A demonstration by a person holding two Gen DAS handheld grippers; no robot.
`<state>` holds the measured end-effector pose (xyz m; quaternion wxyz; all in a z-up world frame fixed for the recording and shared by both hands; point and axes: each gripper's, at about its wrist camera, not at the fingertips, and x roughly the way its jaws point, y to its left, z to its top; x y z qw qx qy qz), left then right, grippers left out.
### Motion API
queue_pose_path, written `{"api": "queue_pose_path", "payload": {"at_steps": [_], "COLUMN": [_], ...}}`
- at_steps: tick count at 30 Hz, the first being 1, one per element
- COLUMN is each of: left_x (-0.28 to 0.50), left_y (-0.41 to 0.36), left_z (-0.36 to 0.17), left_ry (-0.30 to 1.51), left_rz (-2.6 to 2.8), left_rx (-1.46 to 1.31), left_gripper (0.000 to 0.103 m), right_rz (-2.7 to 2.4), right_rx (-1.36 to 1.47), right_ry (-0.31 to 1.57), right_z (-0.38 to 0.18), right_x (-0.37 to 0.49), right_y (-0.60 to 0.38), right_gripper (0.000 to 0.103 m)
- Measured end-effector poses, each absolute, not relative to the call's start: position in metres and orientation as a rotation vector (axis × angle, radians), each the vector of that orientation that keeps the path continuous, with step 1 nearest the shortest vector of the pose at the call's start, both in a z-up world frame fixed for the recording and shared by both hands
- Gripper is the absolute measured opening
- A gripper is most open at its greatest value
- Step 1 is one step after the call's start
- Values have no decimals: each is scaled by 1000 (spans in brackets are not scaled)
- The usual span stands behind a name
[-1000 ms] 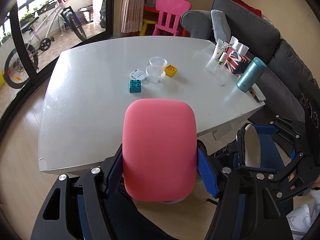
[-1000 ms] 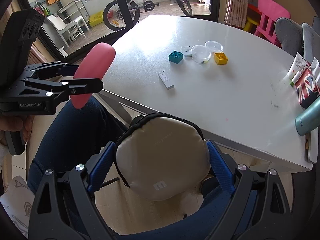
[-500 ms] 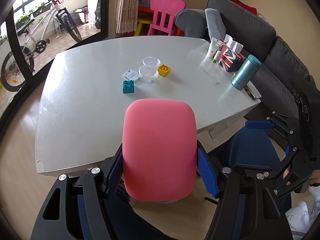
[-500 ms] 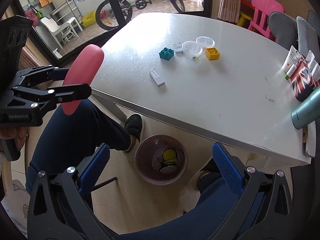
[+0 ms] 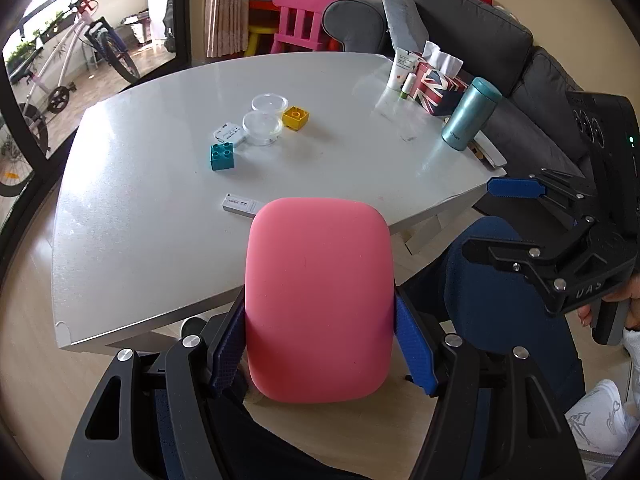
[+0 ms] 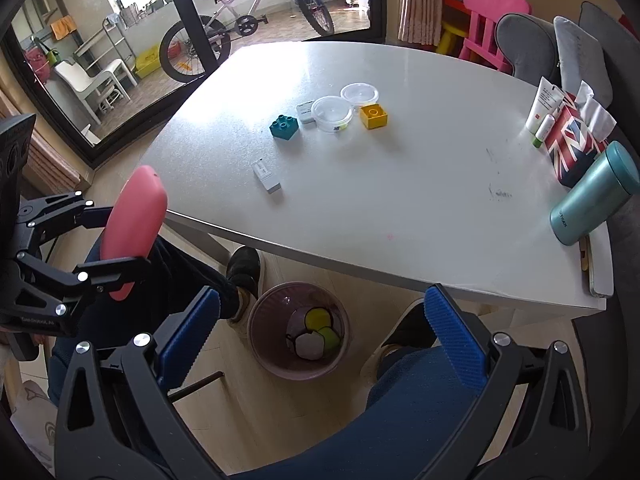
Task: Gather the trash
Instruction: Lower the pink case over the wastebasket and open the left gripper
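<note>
My left gripper [image 5: 320,332] is shut on a pink rounded pad [image 5: 318,300], held below the near edge of the white table [image 5: 160,264]; it also shows in the right wrist view [image 6: 134,232]. My right gripper [image 6: 320,340] is open and empty above a pink waste basket [image 6: 260,344] on the floor. The basket holds a beige round pouch [image 6: 310,346] and yellow-green items. On the table lie a small white box [image 6: 267,176], a white card [image 6: 306,112], two clear plastic lids [image 6: 332,112] and teal [image 6: 284,126] and yellow [image 6: 373,115] toy bricks.
A teal flask [image 6: 592,200], a flag-print tissue box [image 6: 572,144] and a white tube [image 6: 542,106] stand along the table's right side. The person's legs and shoes [image 6: 244,272] flank the basket. A grey sofa [image 5: 480,40] and pink chair [image 5: 304,12] lie beyond.
My right gripper opened and let go of the beige pouch, which now lies in the basket. The left gripper still holds the pink pad and has shifted slightly.
</note>
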<state>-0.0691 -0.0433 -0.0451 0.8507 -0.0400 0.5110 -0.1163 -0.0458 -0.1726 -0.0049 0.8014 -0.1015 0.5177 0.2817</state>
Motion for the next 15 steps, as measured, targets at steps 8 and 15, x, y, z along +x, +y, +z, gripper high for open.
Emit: {"api": "queue_pose_path", "payload": {"at_steps": [8, 15], "left_x": [-68, -63], "left_y": [-43, -36], "left_z": [-42, -43], "left_ry": [1063, 1067], "left_rz": [-263, -233], "left_rx": [-123, -130], "left_gripper": [97, 97], "right_rz": [579, 582], "right_rx": [-193, -193], "right_ry": [1104, 1106], "right_z": [-3, -4], "right_x": [-39, -40], "right_y": [-180, -179], "right_gripper": [100, 100]}}
